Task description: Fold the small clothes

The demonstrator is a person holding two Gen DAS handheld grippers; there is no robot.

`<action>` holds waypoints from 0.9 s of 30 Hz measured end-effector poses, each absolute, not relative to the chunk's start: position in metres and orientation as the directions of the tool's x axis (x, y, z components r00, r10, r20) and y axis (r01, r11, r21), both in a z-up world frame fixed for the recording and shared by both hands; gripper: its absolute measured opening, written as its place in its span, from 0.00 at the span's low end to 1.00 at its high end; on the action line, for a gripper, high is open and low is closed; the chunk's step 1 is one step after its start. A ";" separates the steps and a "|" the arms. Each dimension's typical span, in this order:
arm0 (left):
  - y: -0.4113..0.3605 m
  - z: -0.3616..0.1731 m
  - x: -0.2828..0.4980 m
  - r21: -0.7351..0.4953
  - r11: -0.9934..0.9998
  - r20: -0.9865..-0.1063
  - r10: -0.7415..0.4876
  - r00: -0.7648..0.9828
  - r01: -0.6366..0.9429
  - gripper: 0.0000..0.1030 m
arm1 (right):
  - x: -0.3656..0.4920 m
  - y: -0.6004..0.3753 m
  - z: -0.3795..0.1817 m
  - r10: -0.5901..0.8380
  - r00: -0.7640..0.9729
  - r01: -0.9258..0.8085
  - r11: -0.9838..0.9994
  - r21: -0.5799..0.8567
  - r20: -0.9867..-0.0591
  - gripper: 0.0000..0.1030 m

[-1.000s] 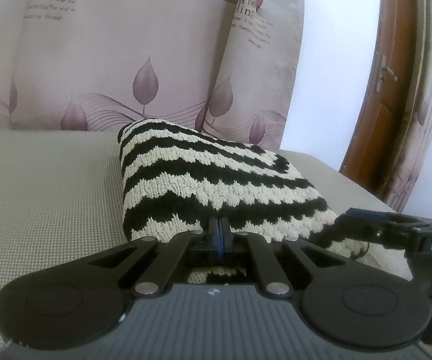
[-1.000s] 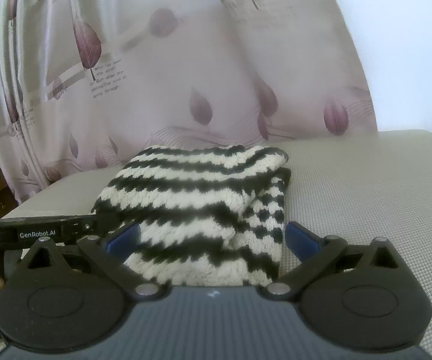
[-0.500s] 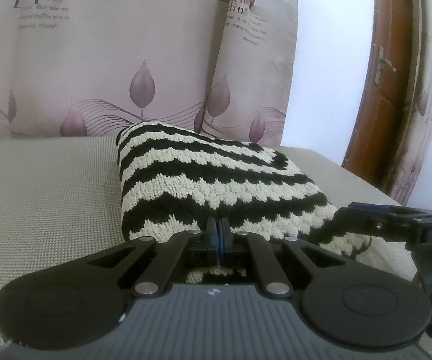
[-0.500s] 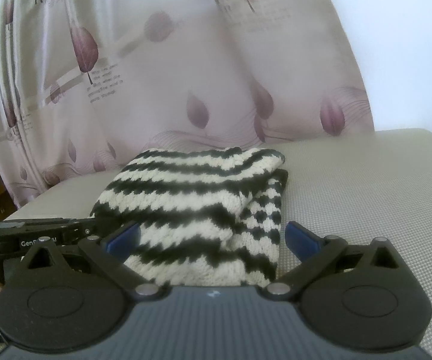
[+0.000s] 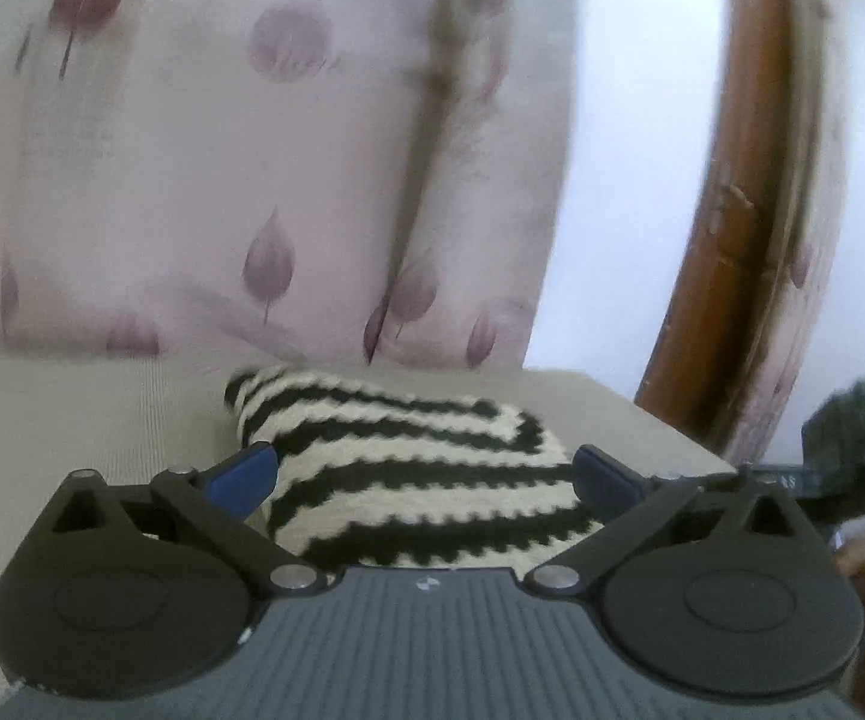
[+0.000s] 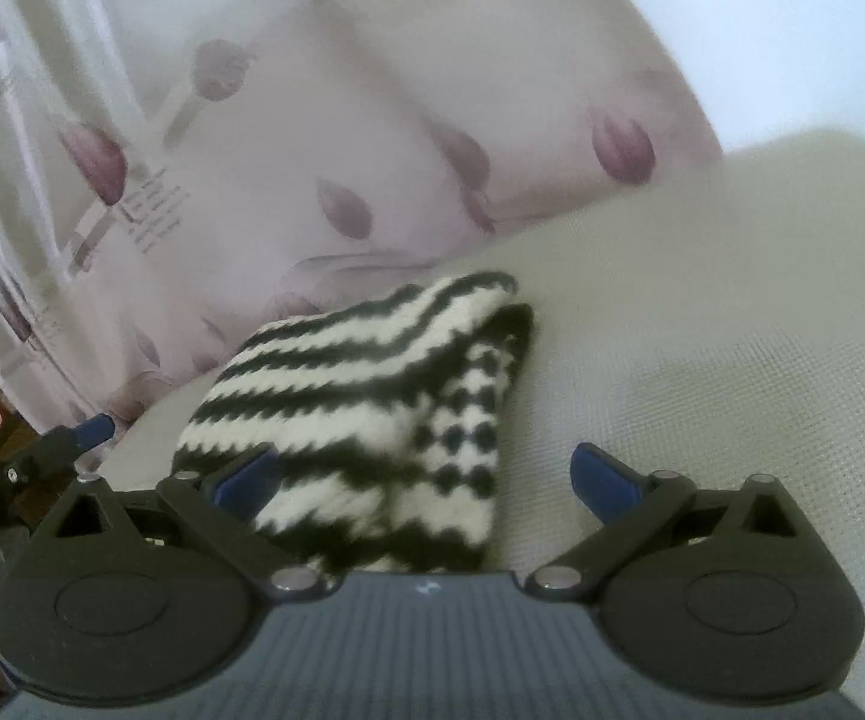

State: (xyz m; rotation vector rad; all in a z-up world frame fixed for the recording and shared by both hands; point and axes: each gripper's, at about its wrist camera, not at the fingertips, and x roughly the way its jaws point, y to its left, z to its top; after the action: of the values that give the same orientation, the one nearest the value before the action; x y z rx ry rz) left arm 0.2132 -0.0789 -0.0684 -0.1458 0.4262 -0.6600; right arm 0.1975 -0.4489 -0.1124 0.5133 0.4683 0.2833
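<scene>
Starting on the left-hand view: the beige woven surface [image 5: 72, 420] is stretching away on the left side, with the leaf-print curtain [image 5: 264, 180] hanging behind it. The left claw [image 5: 426, 474] is sitting released, its blue-tipped fingers [image 5: 243, 474] spread wide and gripping nothing. Between and beyond those tips the folded black-and-cream striped knit [image 5: 408, 456] is lying flat on the surface, a neat stacked bundle. Further right a brown wooden frame [image 5: 726, 276] is curving up, and at the far right edge a dark piece of the other tool is poking in, though it is blurring too much to say exactly which part.

Over to the right wrist view: at the far left edge the left claw's blue tip [image 6: 95, 427] is peeking in beside the surface. The striped knit [image 6: 360, 408] is resting left of centre, its folded layers showing along the right edge. The right claw [image 6: 426, 474] is also standing released, one blue finger [image 6: 249, 474] sitting in front of the knit's near corner, the other finger out over bare weave, nothing pinched between them. The beige surface [image 6: 732, 330] is running off to the right, with the curtain [image 6: 312, 120] behind it.
</scene>
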 end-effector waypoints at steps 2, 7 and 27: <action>-0.068 -0.076 0.248 -0.382 0.757 -0.401 -0.653 0.643 0.531 1.00 | 0.211 -0.456 -0.114 0.419 0.827 -0.150 0.807 0.572 -0.375 1.00; -0.054 -0.106 0.311 -0.568 0.667 -0.450 -0.742 0.496 0.482 1.00 | 0.238 -0.458 -0.118 0.494 0.772 -0.183 0.775 0.605 -0.400 1.00; -0.076 -0.149 0.353 -0.676 0.538 -0.404 -0.842 0.359 0.503 0.57 | 0.299 -0.419 -0.121 0.635 0.677 -0.305 0.702 0.643 -0.372 0.54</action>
State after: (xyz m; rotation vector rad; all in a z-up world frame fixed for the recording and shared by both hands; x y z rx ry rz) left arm 0.3529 -0.0760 -0.1489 -0.4853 0.8072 -0.9122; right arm 0.2985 -0.4192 -0.1206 0.5778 0.6230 0.5620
